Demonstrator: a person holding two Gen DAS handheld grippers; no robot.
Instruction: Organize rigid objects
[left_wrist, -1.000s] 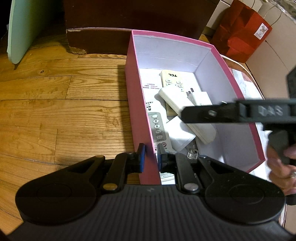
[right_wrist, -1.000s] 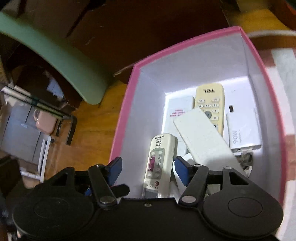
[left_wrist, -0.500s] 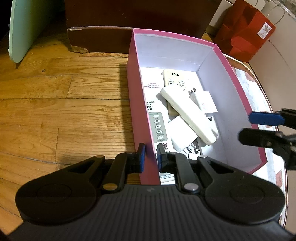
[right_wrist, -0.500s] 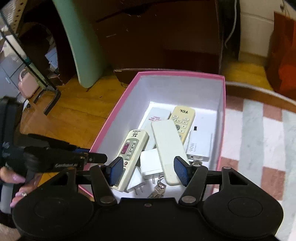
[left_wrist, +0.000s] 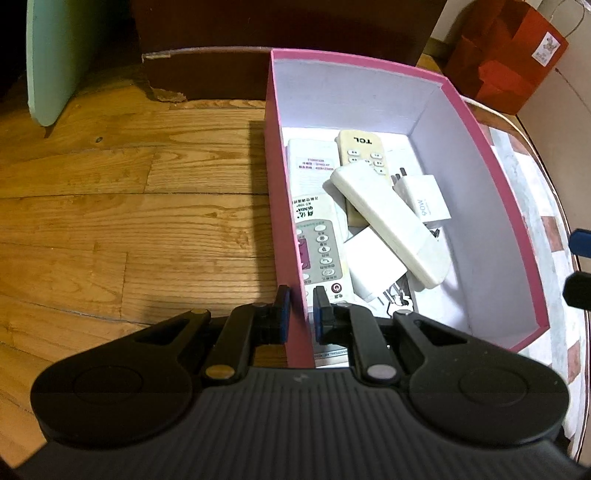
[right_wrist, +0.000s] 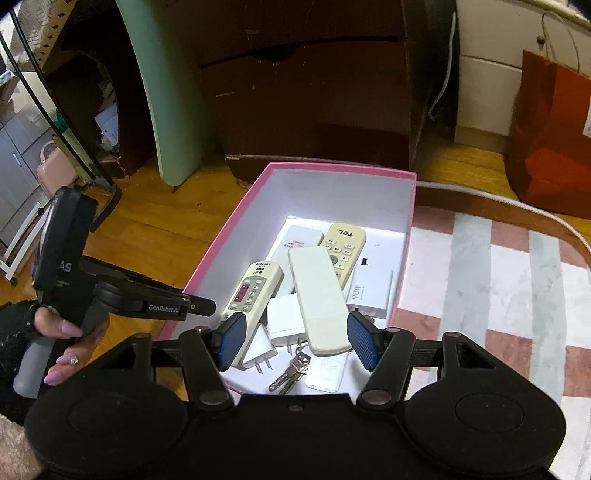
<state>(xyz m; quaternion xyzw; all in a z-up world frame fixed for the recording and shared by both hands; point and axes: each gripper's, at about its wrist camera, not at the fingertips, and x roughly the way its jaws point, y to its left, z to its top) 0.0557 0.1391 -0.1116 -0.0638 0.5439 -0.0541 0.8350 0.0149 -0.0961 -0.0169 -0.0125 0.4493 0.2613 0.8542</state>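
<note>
A pink box (left_wrist: 280, 206) (right_wrist: 207, 266) with a white inside stands on the floor. In it lie a white remote (left_wrist: 388, 225) (right_wrist: 317, 295), a cream TCL remote (left_wrist: 364, 151) (right_wrist: 345, 240), a grey-buttoned remote (left_wrist: 321, 254) (right_wrist: 255, 291), a 90W charger (left_wrist: 424, 199) (right_wrist: 369, 291), a white plug adapter (left_wrist: 373, 266) (right_wrist: 284, 317) and keys (right_wrist: 291, 369). My left gripper (left_wrist: 300, 314) (right_wrist: 199, 306) is shut on the box's left wall near its front corner. My right gripper (right_wrist: 297, 341) (left_wrist: 580, 258) hangs open above the box's near end, holding nothing.
A dark brown cardboard box (right_wrist: 314, 92) stands behind the pink box. A green board (left_wrist: 51, 55) leans at the left and a red paper bag (right_wrist: 554, 147) stands at the right. A checked rug (right_wrist: 498, 295) with a white cable (right_wrist: 498, 195) lies right of the box, wooden floor (left_wrist: 129, 221) to its left.
My right gripper has lifted up and back out of the box and rolled level, sliding to the right edge of the left wrist view. The left gripper has kept its grip on the wall.
</note>
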